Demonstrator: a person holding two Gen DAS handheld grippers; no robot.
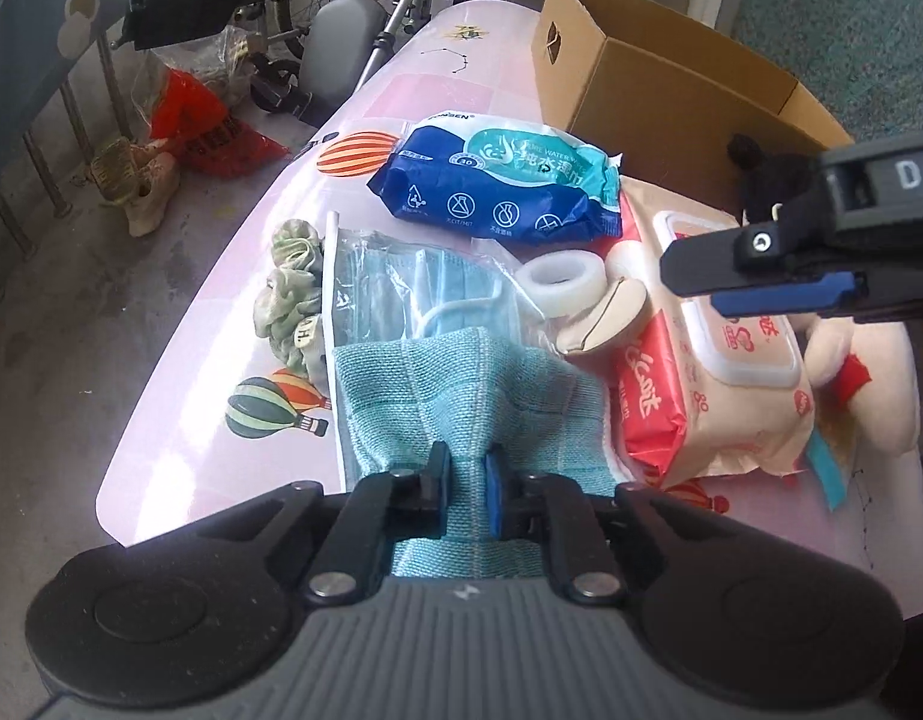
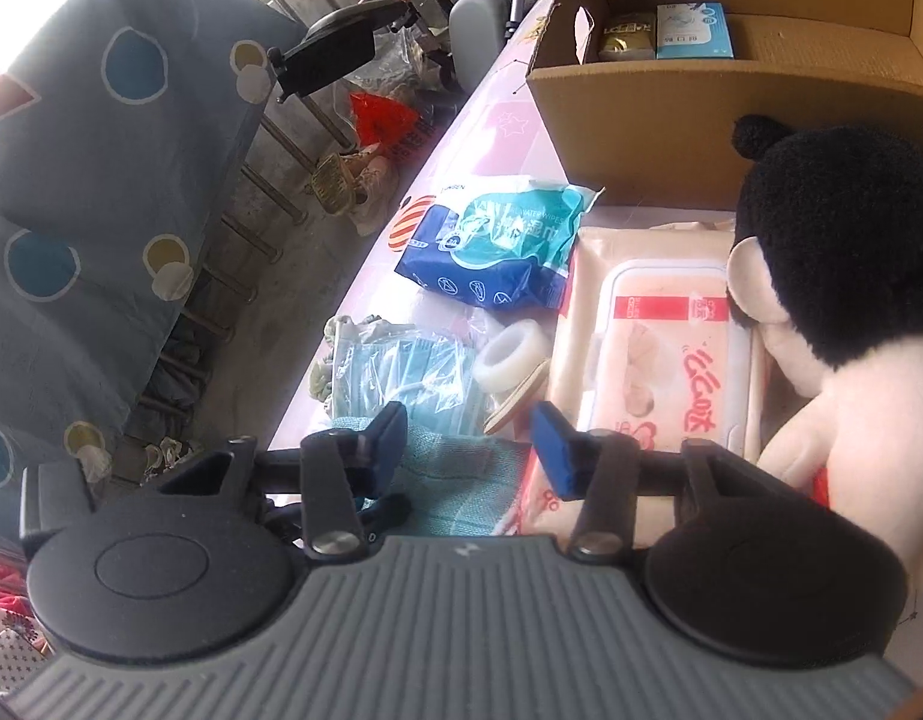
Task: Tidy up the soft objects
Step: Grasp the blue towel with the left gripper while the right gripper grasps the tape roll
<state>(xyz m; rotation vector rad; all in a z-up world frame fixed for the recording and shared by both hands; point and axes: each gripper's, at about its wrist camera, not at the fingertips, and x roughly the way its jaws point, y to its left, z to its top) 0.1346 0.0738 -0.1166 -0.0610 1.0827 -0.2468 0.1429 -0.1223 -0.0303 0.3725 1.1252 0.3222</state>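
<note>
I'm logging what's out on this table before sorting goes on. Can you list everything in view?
teal cloth: one, teal, near table edge, pinched by the left gripper
mask bag: one, clear with blue masks, behind the cloth
scrunchie: one, pale green, left of the mask bag
blue wipes pack: one, blue and teal, mid table
red wipes pack: one, cream and red, right of the cloth
tape roll: one, translucent white, beside the red wipes pack
plush toy: one, black and white, right of the red wipes pack
cardboard box: one, brown, far end, small packets inside
table: one, pink, balloon prints
left gripper: shut on the cloth
right gripper: open, above the cloth
</note>
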